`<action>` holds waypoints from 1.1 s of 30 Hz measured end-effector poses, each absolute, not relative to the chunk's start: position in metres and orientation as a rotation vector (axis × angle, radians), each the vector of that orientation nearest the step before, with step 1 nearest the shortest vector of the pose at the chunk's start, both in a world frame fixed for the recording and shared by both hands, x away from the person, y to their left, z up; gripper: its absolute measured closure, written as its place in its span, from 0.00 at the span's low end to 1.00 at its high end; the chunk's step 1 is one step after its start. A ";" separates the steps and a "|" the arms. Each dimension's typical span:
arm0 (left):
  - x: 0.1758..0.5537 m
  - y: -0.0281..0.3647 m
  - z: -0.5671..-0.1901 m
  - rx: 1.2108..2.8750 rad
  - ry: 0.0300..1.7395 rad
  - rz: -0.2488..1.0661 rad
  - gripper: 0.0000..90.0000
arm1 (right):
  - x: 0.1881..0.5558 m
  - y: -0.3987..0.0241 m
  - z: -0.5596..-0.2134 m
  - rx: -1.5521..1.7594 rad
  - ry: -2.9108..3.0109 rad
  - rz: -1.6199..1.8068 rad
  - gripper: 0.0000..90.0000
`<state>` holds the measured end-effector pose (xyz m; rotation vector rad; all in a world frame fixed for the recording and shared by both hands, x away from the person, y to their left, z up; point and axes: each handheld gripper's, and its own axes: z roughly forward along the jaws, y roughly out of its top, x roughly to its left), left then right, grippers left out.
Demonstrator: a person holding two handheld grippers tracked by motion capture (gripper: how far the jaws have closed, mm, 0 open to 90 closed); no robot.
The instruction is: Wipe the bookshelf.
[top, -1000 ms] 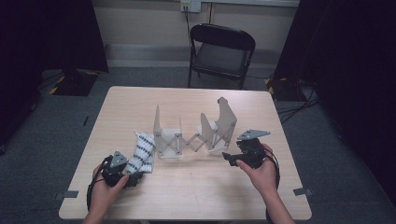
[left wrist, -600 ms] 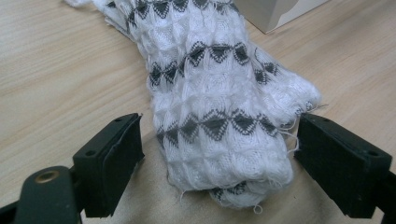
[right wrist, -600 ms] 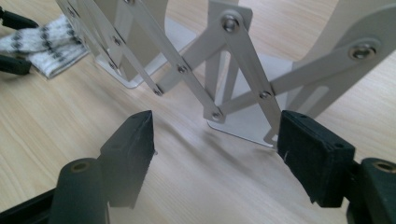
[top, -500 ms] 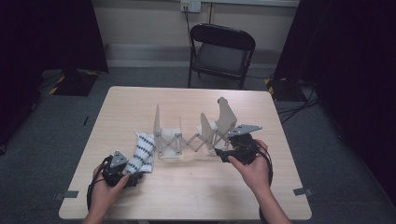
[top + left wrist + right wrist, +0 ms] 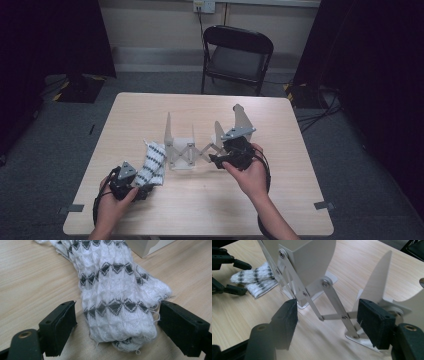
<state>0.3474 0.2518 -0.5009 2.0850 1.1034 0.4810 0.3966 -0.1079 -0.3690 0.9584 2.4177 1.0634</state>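
A folded white cloth with black diamond bands lies on the table, left of a white folding rack. The rack has upright plates joined by a metal scissor linkage. My left gripper is open; the near end of the cloth lies between its jaws, with a small gap at the left pad. My right gripper is open at the rack's right part. Its jaws have just been closing, with the linkage bars between them and untouched. The cloth also lies beyond the rack in the right gripper view.
The light wood table has bare surface in front of the rack and toward its far edge. A black folding chair stands behind the table. Dark curtains and floor cables flank both sides.
My right gripper has moved left from beside the rack to its scissor linkage. The left gripper and the cloth have stayed put.
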 end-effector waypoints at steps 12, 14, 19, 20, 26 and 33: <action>0.348 0.252 -0.501 2.085 1.103 0.481 0.16 | 0.412 -0.093 -0.380 0.940 2.442 1.028 0.50; 0.348 0.252 -0.501 2.089 1.101 0.480 0.16 | 0.413 -0.092 -0.381 0.935 2.450 1.020 0.50; 0.348 0.252 -0.501 2.086 1.103 0.481 0.16 | 0.416 -0.089 -0.386 0.939 2.452 1.000 0.55; 0.347 0.252 -0.501 2.085 1.103 0.481 0.16 | 0.416 -0.089 -0.386 0.939 2.452 1.000 0.55; 0.347 0.252 -0.501 2.085 1.103 0.481 0.16 | 0.414 -0.094 -0.378 0.950 2.453 1.006 0.52; 0.347 0.252 -0.501 2.085 1.103 0.481 0.16 | 0.412 -0.104 -0.353 0.981 2.438 1.019 0.50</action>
